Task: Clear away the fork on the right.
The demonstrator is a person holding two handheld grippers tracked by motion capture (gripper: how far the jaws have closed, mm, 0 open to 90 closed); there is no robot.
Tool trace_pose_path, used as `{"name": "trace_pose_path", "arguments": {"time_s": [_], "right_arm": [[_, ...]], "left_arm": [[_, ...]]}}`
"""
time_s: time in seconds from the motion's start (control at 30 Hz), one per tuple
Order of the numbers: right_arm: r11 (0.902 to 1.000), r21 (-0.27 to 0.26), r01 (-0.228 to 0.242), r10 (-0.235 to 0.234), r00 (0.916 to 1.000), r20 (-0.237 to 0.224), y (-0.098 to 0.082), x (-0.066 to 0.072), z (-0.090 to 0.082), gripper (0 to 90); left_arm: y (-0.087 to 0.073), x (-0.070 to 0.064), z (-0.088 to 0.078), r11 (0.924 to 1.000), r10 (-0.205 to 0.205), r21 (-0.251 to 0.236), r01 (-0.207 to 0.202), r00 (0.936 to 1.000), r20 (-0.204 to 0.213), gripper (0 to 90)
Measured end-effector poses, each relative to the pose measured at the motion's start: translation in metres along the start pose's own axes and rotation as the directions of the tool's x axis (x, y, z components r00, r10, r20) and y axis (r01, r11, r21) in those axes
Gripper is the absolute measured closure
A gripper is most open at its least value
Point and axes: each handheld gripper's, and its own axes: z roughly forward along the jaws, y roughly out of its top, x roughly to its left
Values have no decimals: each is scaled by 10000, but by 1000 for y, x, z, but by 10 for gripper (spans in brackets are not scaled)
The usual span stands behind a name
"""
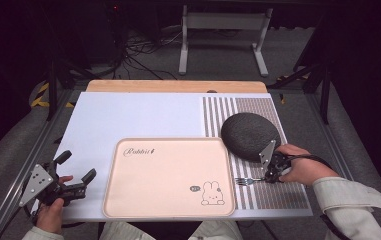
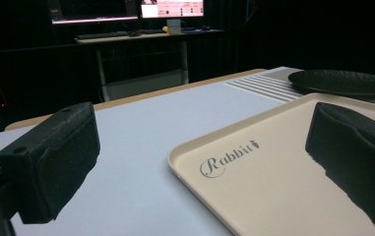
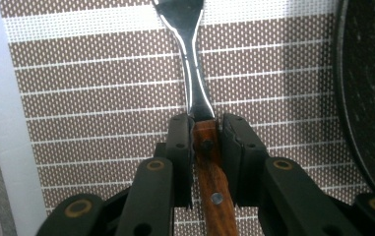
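Fork [image 1: 245, 181] lies on placemat [image 1: 278, 192], right of tray [image 1: 168, 178].

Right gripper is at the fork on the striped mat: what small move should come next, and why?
Probably a short lift. The right gripper has its jaws against both sides of the fork at its wooden handle, and the fork lies flat on the mat beside the black plate. The tray sits bare nearby, a likely destination. The left gripper waits open.

We see our left tool [image 2: 209, 162] with its two black jaws wide apart at lower left and right of the frame, nothing between them. A cream tray [image 2: 273, 187] marked "Rabbit" fills the lower right on the white tabletop [image 2: 140, 128], a black plate [image 2: 342, 81] at upper right.
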Motion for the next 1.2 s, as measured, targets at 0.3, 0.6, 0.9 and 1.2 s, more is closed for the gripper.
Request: {"name": "trace_pose_path", "arguments": {"time_s": [0.3,0.6,0.9,1.2], "right_arm": [[9996,99,259,-258,9997,-43,1,1,0,784],[9991,-81,405,-403,9990,167,1,2,-1,786],[9990,-314,309,-292,9982,532,2,2,-20,786],[9982,-604,-32,84,9962,864,7,6,-45,786]], "left_arm": [[0,0,0,10000,5,19,-5,10000,-3,8],[0,0,0,10000,-22,-25,22,10000,-30,8],[0,0,-1,10000,-33,-15,33,10000,-14,8],[1,0,-1,10000,-19,-32,19,10000,-2,8]]}}
